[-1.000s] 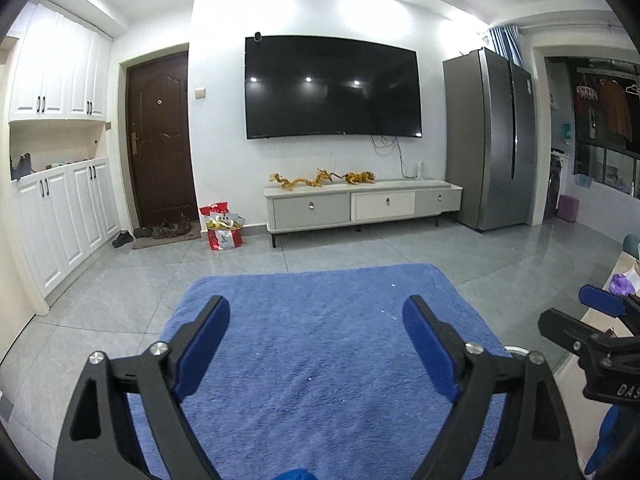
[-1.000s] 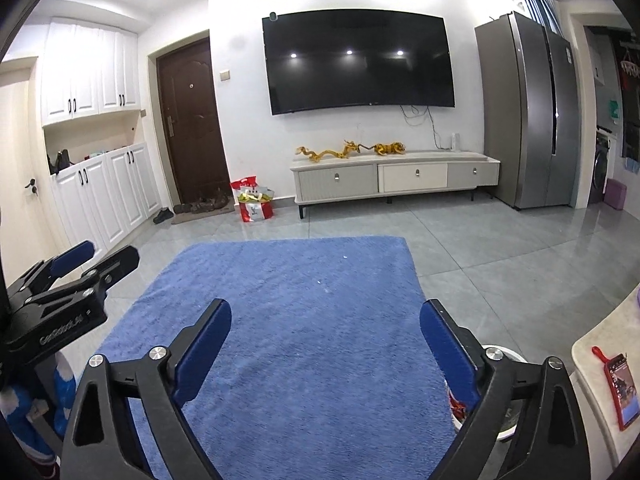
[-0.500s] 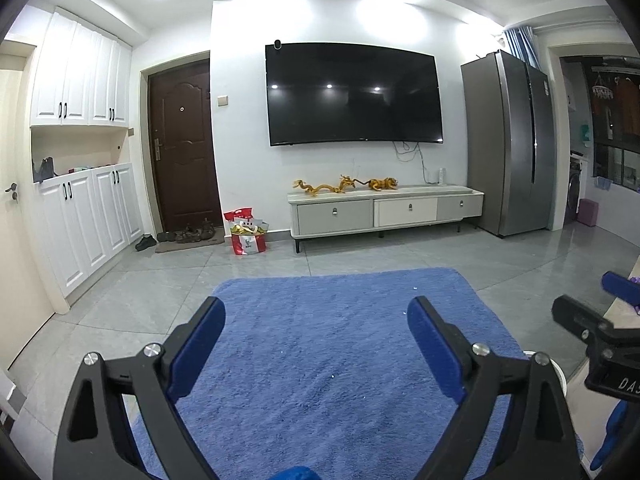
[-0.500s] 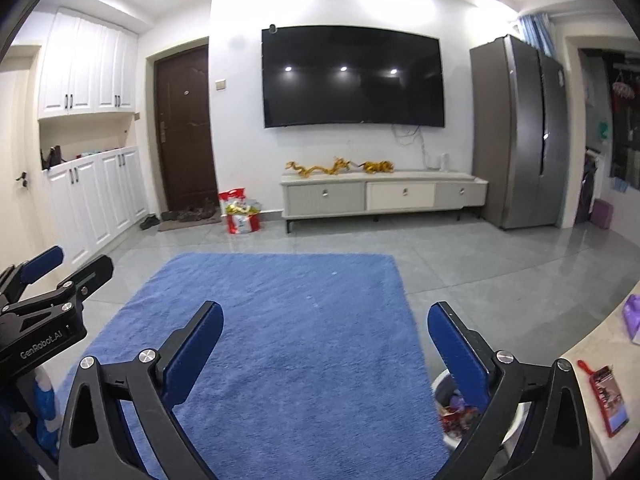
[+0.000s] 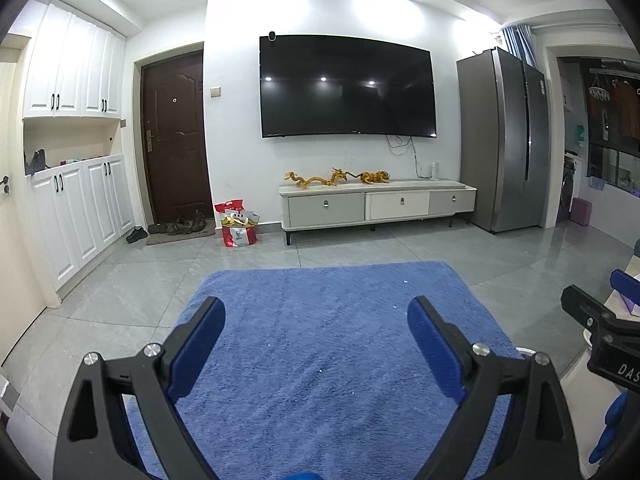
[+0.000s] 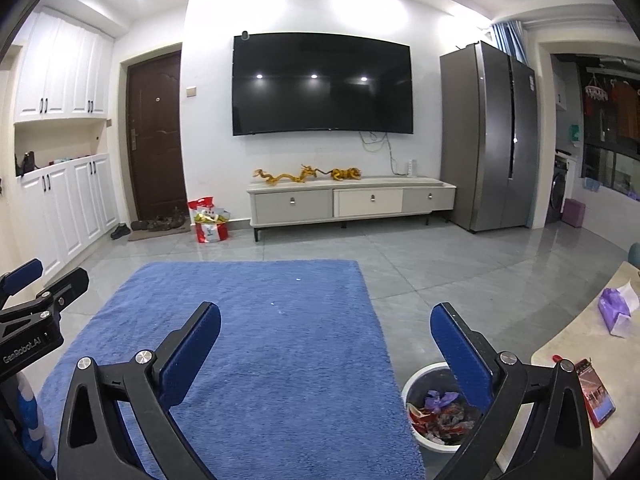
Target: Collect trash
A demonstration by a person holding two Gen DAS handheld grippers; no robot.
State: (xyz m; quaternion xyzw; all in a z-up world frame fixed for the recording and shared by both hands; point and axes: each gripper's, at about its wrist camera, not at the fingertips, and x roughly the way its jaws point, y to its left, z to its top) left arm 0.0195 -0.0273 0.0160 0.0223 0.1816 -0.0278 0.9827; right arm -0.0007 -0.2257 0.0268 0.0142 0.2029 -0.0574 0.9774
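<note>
Two grippers, left gripper (image 5: pixel 316 320) and right gripper (image 6: pixel 326 326), jaws wide, nothing between. One blue rug (image 6: pixel 260 320). One white waste bin (image 6: pixel 416 388) holding wrappers.

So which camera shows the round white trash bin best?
The right wrist view: the round white trash bin sits beside the blue rug, crumpled wrappers visible inside. The left wrist view shows only a rim sliver.

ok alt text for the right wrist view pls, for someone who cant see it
The right gripper is wide open with nothing between its blue pads, over a blue rug. A white trash bin with wrappers and purple scraps inside stands on the grey tile at lower right, beside a table edge holding a tissue pack. A wall television faces the camera.
</note>
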